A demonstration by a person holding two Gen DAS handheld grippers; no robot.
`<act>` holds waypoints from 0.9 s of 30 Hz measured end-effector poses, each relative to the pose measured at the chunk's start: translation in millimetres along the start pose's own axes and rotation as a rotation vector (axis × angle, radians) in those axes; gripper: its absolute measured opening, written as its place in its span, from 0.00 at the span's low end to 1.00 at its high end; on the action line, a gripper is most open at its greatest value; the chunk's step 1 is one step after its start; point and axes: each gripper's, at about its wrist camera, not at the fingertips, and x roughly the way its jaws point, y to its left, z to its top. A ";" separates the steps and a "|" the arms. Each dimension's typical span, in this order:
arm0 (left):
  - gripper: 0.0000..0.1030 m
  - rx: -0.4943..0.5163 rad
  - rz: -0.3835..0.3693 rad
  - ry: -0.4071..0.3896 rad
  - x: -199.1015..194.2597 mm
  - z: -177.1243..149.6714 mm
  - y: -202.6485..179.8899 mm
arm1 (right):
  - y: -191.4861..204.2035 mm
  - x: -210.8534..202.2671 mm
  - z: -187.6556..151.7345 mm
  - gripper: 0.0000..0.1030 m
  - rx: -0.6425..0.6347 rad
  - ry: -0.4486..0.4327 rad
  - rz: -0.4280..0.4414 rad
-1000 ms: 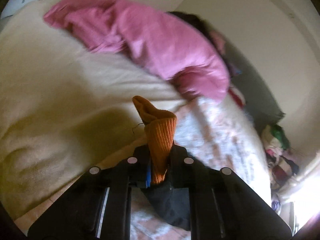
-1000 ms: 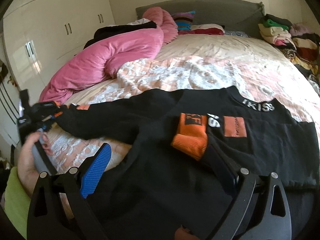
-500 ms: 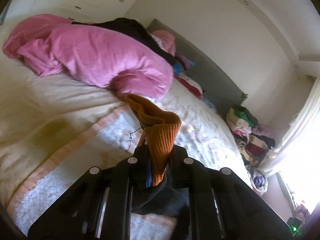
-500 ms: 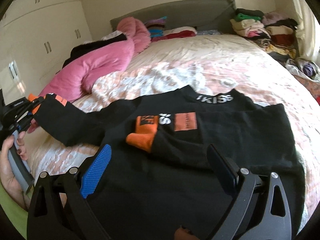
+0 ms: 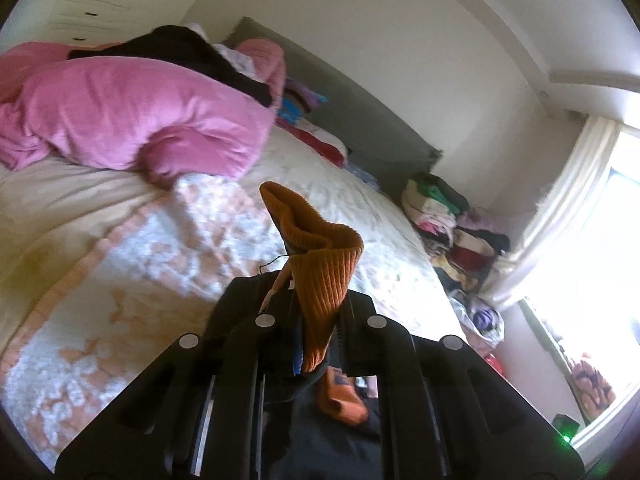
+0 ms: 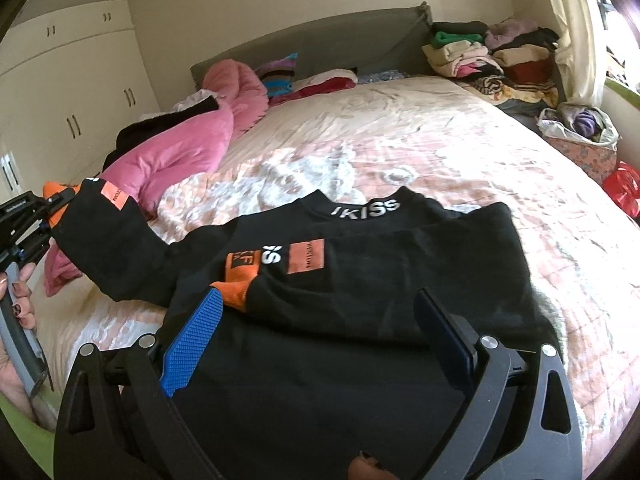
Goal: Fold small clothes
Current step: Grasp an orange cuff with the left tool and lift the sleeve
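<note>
We pinch orange cuff (image 5: 326,280) in left gripper (image 5: 316,320), sleeve (image 6: 120,248) lifted off bed's (image 6: 400,140) left edge for folding across sweater (image 6: 320,340). Right gripper (image 6: 316,340) gapes empty above sweater.

Left wrist view low over the bed (image 5: 120,280), headboard-ward; right wrist view alike, shared pink duvet (image 6: 180,148)

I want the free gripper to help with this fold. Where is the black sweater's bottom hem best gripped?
Judging from the right wrist view, pinch the black sweater at its near hem edge, coming from the foot of the bed: the right gripper hovers open there, and the cloth lies flat.
</note>
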 end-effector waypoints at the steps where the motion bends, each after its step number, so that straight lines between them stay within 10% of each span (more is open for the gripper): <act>1: 0.06 0.006 -0.011 0.007 1.5 -1.1 -4.7 | -3.4 -2.8 -0.1 0.93 0.007 -0.004 -0.001; 27: 0.06 0.139 -0.209 0.302 80.2 -87.5 -113.2 | -84.7 -52.5 -5.5 0.93 0.134 -0.089 -0.123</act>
